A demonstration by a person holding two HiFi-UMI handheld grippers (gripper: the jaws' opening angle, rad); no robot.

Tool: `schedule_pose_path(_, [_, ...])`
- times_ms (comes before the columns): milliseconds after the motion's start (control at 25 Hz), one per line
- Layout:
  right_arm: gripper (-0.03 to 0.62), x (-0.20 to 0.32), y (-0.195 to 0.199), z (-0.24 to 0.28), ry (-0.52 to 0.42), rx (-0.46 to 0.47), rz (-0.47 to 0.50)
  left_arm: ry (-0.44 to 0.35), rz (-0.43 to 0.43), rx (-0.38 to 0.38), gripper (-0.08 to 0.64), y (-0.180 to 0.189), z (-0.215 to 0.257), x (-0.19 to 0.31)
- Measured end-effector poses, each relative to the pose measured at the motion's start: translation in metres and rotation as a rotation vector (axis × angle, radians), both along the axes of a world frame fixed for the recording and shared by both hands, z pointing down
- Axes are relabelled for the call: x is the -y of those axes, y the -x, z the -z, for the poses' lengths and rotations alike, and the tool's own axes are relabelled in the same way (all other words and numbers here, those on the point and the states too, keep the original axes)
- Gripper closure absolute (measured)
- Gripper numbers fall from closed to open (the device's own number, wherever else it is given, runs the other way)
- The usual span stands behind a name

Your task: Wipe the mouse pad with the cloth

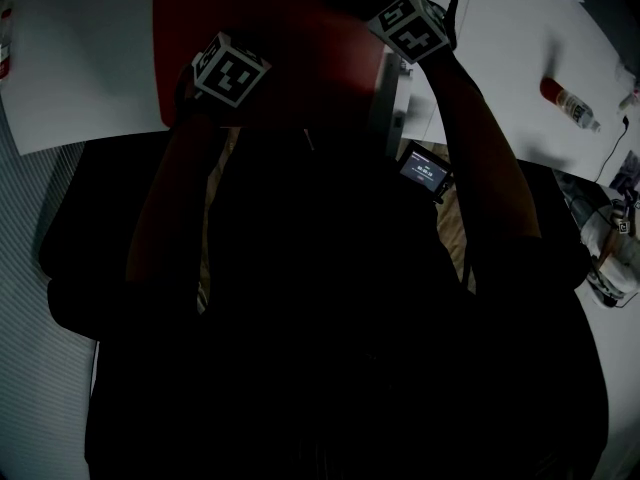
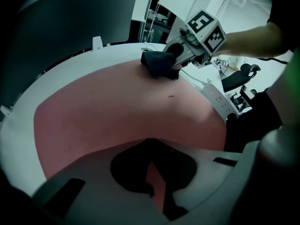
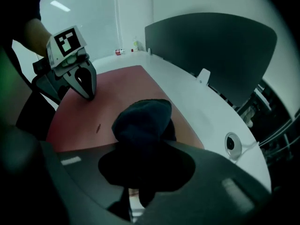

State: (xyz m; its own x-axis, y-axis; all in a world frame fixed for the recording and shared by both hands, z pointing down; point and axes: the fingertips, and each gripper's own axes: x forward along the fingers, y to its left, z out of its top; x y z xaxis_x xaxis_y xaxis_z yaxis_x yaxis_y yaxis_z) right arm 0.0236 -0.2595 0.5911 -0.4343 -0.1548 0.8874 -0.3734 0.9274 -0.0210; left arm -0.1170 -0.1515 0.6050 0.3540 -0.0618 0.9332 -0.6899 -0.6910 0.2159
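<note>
Right gripper view: cloth (image 3: 140, 121) between fingers (image 3: 146, 194)

Head view peers steeply down past the person's dark torso onto the red mouse pad (image 1: 290, 38). Left gripper view rides low and looks across it at the right gripper (image 2: 171, 62). Right gripper view, cloth (image 3: 140, 121) close in front, faces the left gripper (image 3: 88, 93). All three share that pad.
</note>
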Motion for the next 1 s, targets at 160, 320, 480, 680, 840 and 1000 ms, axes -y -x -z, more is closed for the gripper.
schedule_pose_path(160, [0.515, 0.000, 0.001, 0.000, -0.001, 0.010, 0.004, 0.003, -0.002, -0.005, 0.552, 0.003, 0.001, 0.001])
schedule_pose_path(320, [0.518, 0.000, -0.006, -0.001, -0.018, 0.016, -0.036, 0.008, -0.007, -0.001, 0.552, -0.004, -0.001, 0.002])
schedule_pose_path(480, [0.518, -0.023, 0.001, 0.001, 0.005, 0.014, 0.005, 0.011, -0.012, -0.001, 0.552, -0.007, -0.001, 0.004])
schedule_pose_path(680, [0.520, -0.111, 0.034, -0.003, 0.085, 0.067, 0.198, 0.017, -0.002, -0.001, 0.552, -0.006, -0.002, 0.002])
schedule_pose_path(840, [0.520, -0.138, 0.052, -0.002, 0.156, 0.120, 0.223, 0.019, 0.009, -0.009, 0.552, -0.004, -0.001, 0.003])
schedule_pose_path(1000, [0.522, -0.132, 0.046, -0.004, 0.070, 0.067, 0.363, 0.015, 0.006, -0.016, 0.552, -0.006, -0.001, 0.003])
